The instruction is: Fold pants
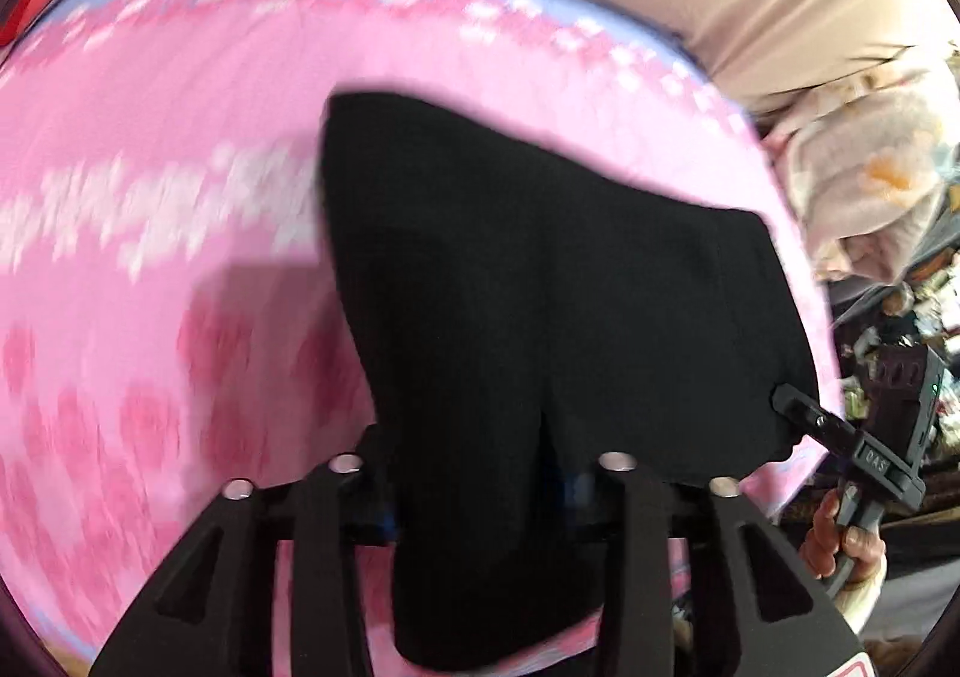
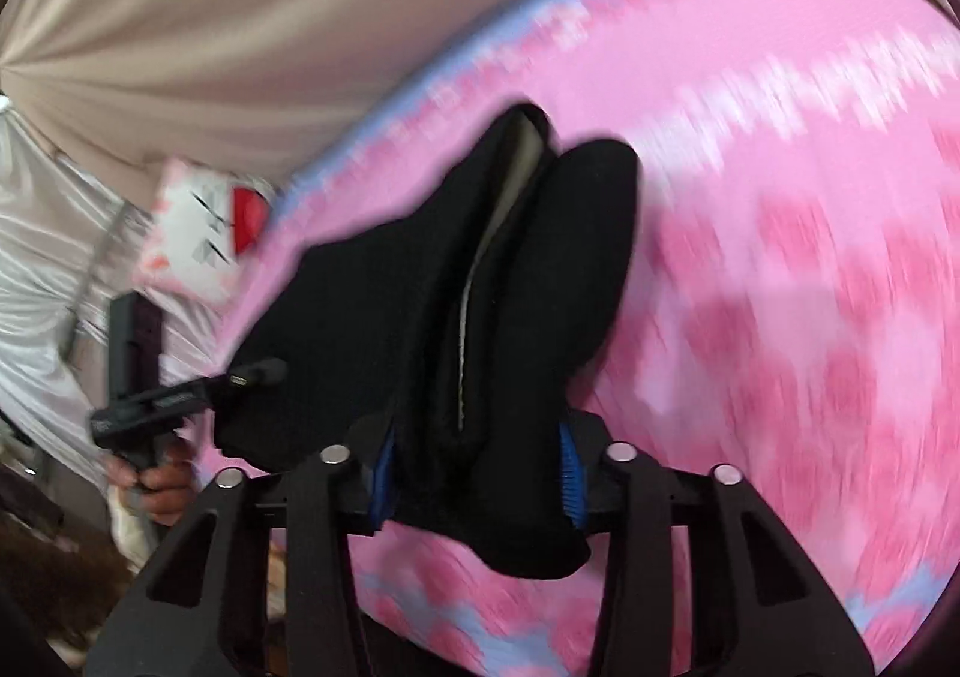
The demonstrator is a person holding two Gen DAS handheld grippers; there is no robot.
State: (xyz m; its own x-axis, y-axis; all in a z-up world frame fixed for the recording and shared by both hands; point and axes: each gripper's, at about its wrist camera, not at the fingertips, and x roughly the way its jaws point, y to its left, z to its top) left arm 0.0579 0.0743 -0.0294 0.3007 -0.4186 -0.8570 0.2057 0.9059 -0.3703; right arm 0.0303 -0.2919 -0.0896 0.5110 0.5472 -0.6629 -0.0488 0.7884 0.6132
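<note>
Over the pink blanket (image 1: 150,233) that covers the bed, near its far edge, the black pants (image 1: 540,317) hang bunched between the two claws. The left claw (image 1: 498,503) holds a thick fold of the pants between its two sides; the right claw (image 2: 480,473) likewise grips a wad of the cloth, with its blue pads (image 2: 570,473) pressing on either side. Both stand at a middling width, filled by fabric.

Risks, as judged from this position:
- The cloth is gathered in lumps, not flat; laying it down so may set creases or an uneven fold.
- Each claw holds several layers; a loose layer may slip out and the legs fall out of line.
- A pale inner lining (image 2: 480,281) shows between the layers in the right wrist view, so part of the garment may be twisted or turned out.
- Both views are blurred, so placement may be off the mark.

Writing: the right claw's body, seen from the left wrist view, bears small letters (image 1: 877,457), seemingly "DAS"; not certain. A white cushion (image 2: 198,233) with red marks carries no readable text.
</note>
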